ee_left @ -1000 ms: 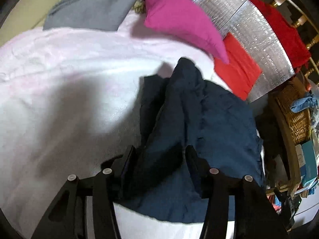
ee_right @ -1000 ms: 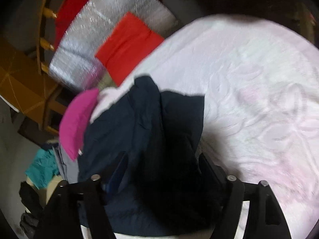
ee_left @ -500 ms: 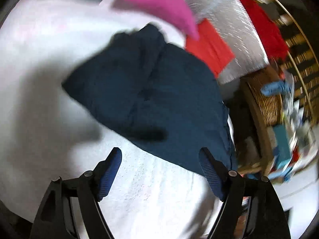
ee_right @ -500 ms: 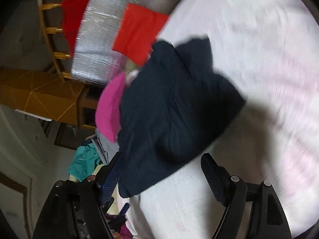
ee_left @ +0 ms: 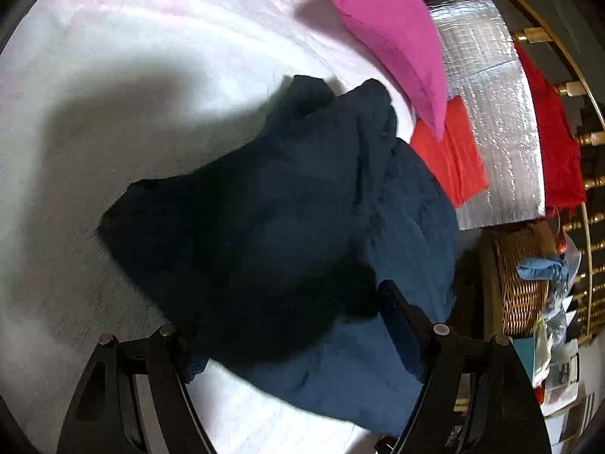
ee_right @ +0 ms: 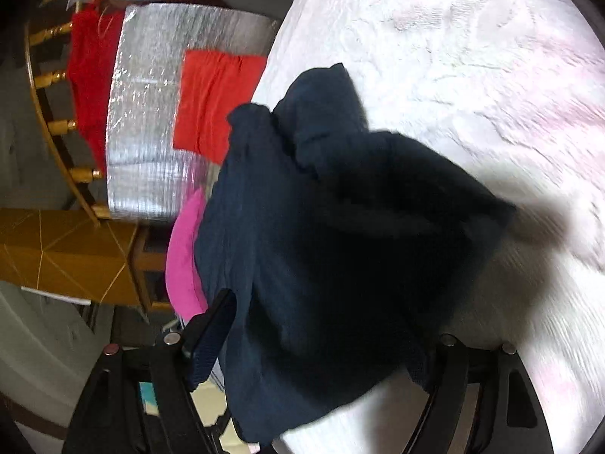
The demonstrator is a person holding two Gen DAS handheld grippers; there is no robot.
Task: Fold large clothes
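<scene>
No legible text, label, brand, number or sign appears in either wrist view. The packages and boxes (ee_left: 559, 363) at the right edge of the left wrist view, below the wicker basket (ee_left: 523, 283), carry printed surfaces, but these are too small and distorted to read. The dark blue garment (ee_right: 340, 249) shows no tag or print on its visible side.

A navy-blue garment (ee_left: 287, 223) lies on a white bedspread (ee_left: 151, 75) tinged with faint pink, beside a magenta pillow (ee_left: 393, 34), an orange-red cloth (ee_left: 453, 155) and a shiny silver quilted sheet (ee_left: 495, 121).
</scene>
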